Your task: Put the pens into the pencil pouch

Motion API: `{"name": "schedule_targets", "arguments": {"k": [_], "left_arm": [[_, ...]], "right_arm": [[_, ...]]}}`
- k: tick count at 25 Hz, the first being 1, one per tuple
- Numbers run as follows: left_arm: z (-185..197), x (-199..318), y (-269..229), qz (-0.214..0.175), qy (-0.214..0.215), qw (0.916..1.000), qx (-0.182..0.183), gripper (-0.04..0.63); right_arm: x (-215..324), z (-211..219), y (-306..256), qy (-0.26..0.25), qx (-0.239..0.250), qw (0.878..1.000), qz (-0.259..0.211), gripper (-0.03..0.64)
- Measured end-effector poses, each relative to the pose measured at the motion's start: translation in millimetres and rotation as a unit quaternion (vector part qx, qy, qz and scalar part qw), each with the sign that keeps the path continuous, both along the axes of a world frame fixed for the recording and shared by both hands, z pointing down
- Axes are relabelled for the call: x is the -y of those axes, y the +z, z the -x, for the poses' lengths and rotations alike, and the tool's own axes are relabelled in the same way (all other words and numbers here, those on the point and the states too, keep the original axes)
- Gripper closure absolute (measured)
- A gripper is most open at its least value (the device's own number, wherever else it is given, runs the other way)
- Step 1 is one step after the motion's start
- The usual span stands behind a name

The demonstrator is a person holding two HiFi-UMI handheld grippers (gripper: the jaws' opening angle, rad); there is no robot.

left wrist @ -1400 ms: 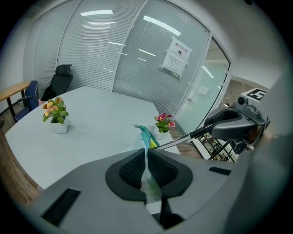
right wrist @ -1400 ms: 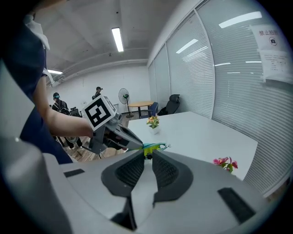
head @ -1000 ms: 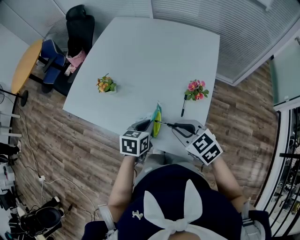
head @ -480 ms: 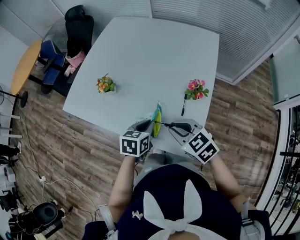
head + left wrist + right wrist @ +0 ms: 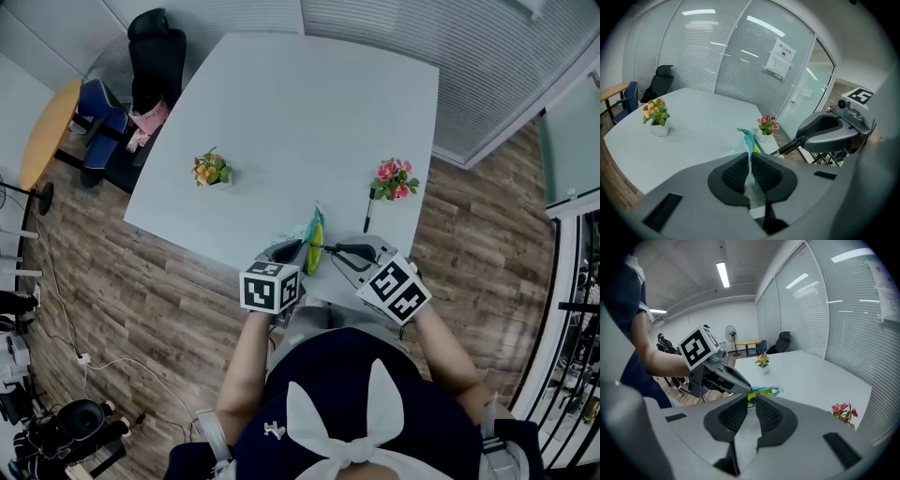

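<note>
The pencil pouch (image 5: 315,234), clear with a teal zip and something yellow-green inside, stands lifted at the table's near edge. My left gripper (image 5: 292,247) is shut on its near end; in the left gripper view the pouch film (image 5: 749,140) runs up from between the pads of that gripper (image 5: 749,158). My right gripper (image 5: 349,251) is shut on a thin black pen (image 5: 328,247) whose tip points left at the pouch. The left gripper view shows that pen (image 5: 787,146) sticking out of the right gripper (image 5: 802,137). A second black pen (image 5: 367,217) lies on the table.
The pale table (image 5: 309,112) carries an orange-flower pot (image 5: 212,171) on the left and a pink-flower pot (image 5: 394,180) on the right, beside the lying pen. A black chair (image 5: 155,47) and a wooden side table (image 5: 47,131) stand beyond the far left corner.
My right gripper with the pen has edged a little left, toward the pouch. The left gripper and the pouch have kept still.
</note>
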State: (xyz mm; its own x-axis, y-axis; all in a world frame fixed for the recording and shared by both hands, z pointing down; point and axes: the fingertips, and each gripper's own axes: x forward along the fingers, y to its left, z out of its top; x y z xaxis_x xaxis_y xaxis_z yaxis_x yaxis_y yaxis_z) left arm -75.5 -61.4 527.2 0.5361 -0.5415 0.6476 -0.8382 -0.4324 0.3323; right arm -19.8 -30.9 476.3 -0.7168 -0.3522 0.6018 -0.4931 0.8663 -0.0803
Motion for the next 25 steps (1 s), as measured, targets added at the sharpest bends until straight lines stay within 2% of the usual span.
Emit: {"name": "schedule_targets", "arguments": {"k": [14,25], "left_arm": [[-6.3,7.9,1.5,0.003,0.017,0.9998,-0.003,0.557],[-7.2,15.4,-3.0,0.005,0.015,0.9996,-0.022,0.557]], "right_arm": [[12.0,13.0,14.0,0.002,-0.007,1.0,0.01,0.555],[19.2,26.0,28.6,-0.008,-0.021,1.0,0.015,0.555]]}}
